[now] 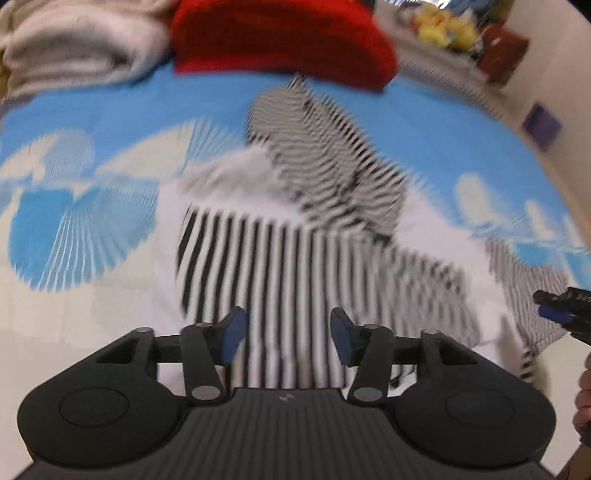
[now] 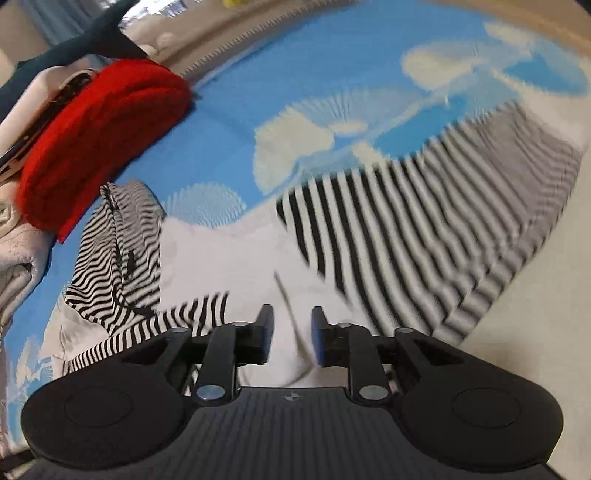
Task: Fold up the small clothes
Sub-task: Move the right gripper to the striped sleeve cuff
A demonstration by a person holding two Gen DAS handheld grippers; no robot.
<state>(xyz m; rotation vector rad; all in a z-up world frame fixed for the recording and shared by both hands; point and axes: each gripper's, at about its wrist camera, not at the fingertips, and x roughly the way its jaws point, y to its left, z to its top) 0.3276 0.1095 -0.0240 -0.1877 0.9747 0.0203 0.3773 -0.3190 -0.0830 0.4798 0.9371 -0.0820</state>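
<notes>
A small black-and-white striped garment (image 1: 295, 266) with white parts lies spread on a blue-and-white patterned sheet (image 1: 122, 110). It also shows in the right wrist view (image 2: 388, 221), with a striped sleeve (image 2: 122, 240) at the left. My left gripper (image 1: 286, 338) is open just above the striped body, with nothing between its fingers. My right gripper (image 2: 291, 338) is open over a white part of the garment, its jaws apart and empty. Its tip shows at the right edge of the left wrist view (image 1: 561, 310). Both views are blurred by motion.
A folded red cloth (image 1: 280, 40) lies at the far side of the sheet, beside a cream blanket (image 1: 74, 48); the red cloth shows in the right view too (image 2: 99, 140). Yellow soft toys (image 1: 443, 26) sit at the back right.
</notes>
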